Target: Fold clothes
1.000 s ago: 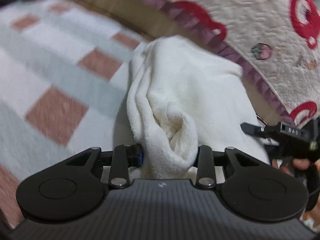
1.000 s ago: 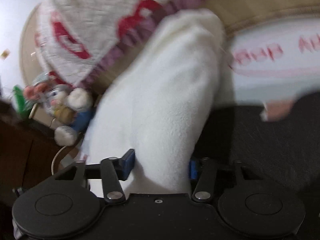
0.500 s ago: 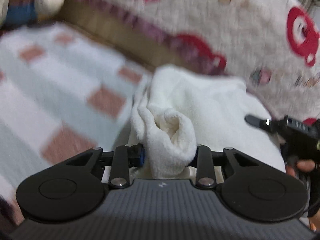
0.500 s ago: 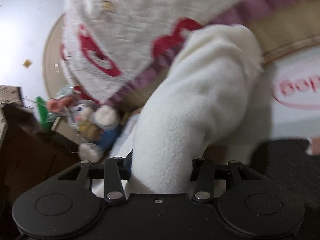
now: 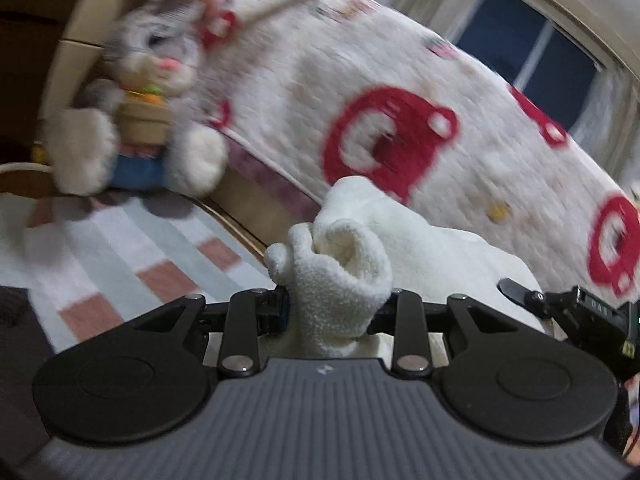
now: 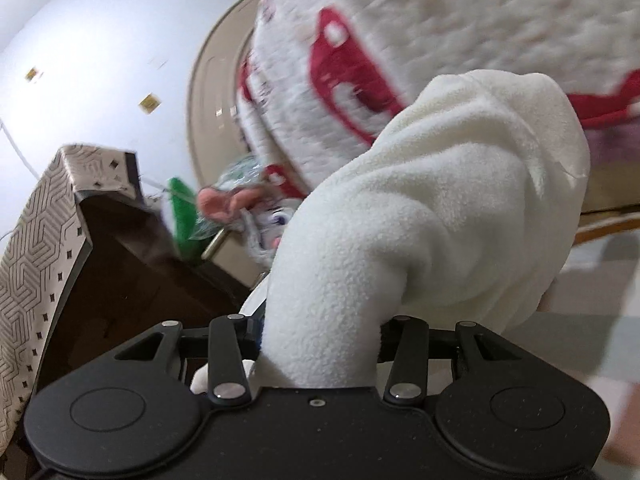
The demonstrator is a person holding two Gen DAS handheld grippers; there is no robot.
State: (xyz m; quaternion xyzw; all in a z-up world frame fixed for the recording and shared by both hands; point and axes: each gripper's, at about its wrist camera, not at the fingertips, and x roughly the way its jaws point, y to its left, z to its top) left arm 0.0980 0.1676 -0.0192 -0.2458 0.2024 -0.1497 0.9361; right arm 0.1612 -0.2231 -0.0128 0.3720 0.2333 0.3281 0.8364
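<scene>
Meanwhile, the left gripper (image 5: 332,312) and the right gripper (image 6: 320,340) each had their jaws pinching a bunched fold of the white fleece garment (image 6: 460,200).

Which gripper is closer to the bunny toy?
Left, as far as I can tell. In the left wrist view the left gripper faces the bunny toy directly. The right gripper sits off to its right, on the far side of the white fleece garment.
</scene>
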